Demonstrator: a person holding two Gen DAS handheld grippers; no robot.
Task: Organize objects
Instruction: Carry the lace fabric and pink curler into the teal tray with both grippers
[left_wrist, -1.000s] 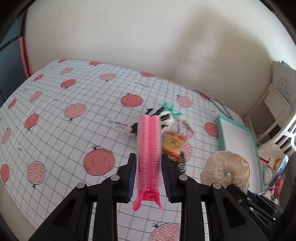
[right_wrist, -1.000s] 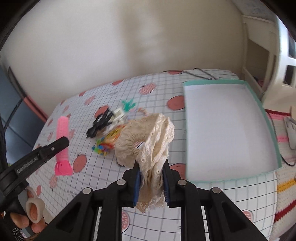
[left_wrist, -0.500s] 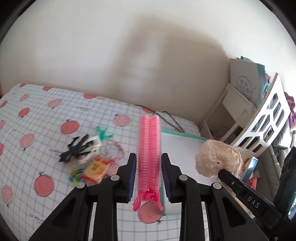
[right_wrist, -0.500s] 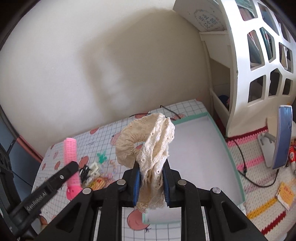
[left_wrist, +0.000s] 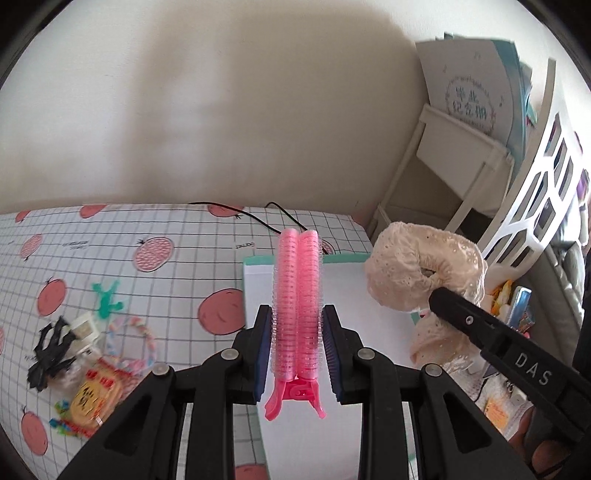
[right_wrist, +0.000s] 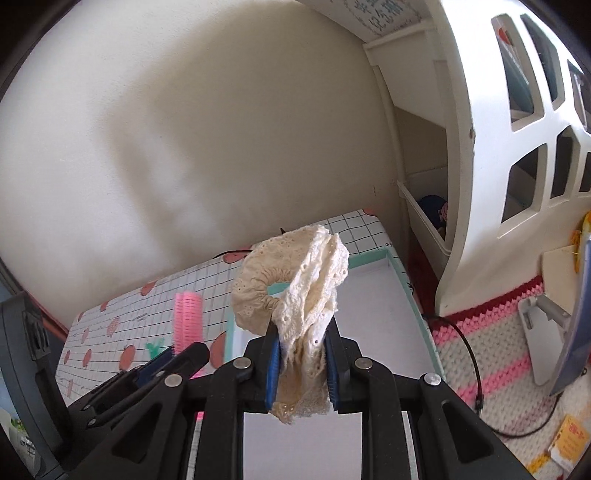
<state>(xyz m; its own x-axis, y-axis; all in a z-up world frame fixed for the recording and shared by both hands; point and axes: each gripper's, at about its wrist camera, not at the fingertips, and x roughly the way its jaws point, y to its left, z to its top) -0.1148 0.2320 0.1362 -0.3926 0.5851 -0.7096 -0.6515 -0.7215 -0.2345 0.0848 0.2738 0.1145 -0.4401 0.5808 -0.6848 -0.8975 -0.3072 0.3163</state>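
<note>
My left gripper (left_wrist: 297, 328) is shut on a pink hair-roller clip (left_wrist: 297, 295), held upright above the near left part of a white tray with a teal rim (left_wrist: 255, 261). My right gripper (right_wrist: 302, 350) is shut on a cream lace scrunchie (right_wrist: 295, 280), which hangs over the same tray (right_wrist: 408, 291). In the left wrist view the scrunchie (left_wrist: 413, 269) and the right gripper's finger (left_wrist: 480, 332) show at the right. In the right wrist view the pink clip (right_wrist: 188, 317) and the left gripper (right_wrist: 173, 360) show at the lower left.
A pile of small things lies on the checked cloth with red fruit prints (left_wrist: 166, 280): a black claw clip (left_wrist: 50, 350), a green clip (left_wrist: 105, 295), a pastel bracelet (left_wrist: 136, 332), a yellow packet (left_wrist: 96, 391). A white shelf unit (right_wrist: 498, 147) and a knitted mat (right_wrist: 491, 354) stand right of the tray.
Both grippers have swung to the right, from above the pile to above the tray, each keeping its hold. The shelf unit has come into view; the pile has slid to the left.
</note>
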